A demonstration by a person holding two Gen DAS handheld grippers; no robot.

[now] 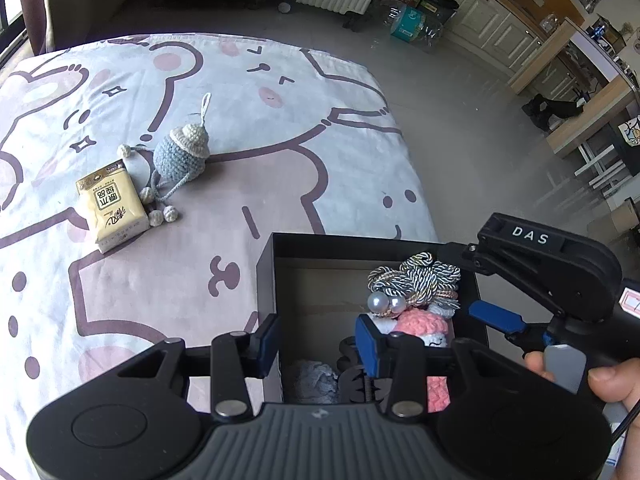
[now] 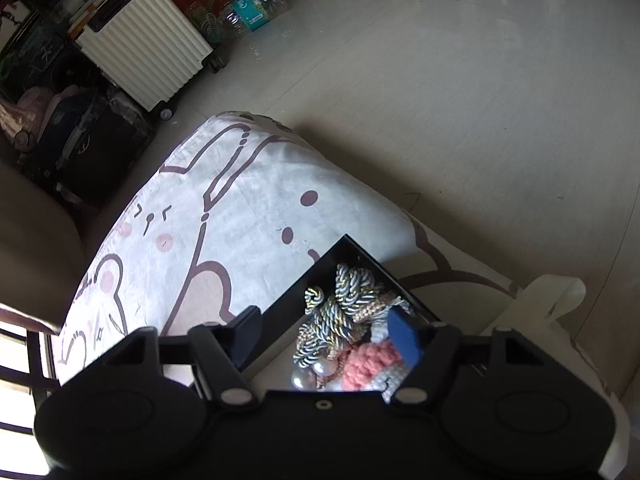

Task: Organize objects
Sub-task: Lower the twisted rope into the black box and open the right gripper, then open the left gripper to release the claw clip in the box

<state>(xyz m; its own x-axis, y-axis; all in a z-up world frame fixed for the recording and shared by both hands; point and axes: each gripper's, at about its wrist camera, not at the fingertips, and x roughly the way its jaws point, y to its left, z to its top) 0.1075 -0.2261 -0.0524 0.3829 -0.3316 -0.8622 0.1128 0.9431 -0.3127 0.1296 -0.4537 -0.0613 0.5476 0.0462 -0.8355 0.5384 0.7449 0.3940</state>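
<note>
Looking down the left wrist view, all places are given against the black box [image 1: 266, 280], which sits on the cartoon-print cloth [image 1: 192, 300].

Well left of box: a yellow tissue pack [image 1: 114, 206] lies flat. Just beside it, on the side nearer the box, lies a blue crochet doll [image 1: 180, 158] with a cream cap, its corded bobbles touching the pack's edge. Both are outside the box.

At box: the left tongs [image 1: 318, 340] are pitched steeply down and straddle the left wall, with one pad outside it and one inside. The jaws stand apart and no item is pressed between them. Under them in the box lies a grey lump [image 1: 312, 378], too hidden to identify.

Right half of box: there is a twisted cord knot [image 1: 420, 276], two pearls [image 1: 382, 302] in front of it, and pink crochet [image 1: 422, 322] below.

Right of box: the right tongs [image 1: 474, 280] reach in over the right wall, angled down, with jaws parted and empty above the knot. The right wrist view agrees: one finger is outside the box and the blue pad is over the pink crochet. A hand [image 1: 612, 380] grips the handle at the frame edge.
</note>
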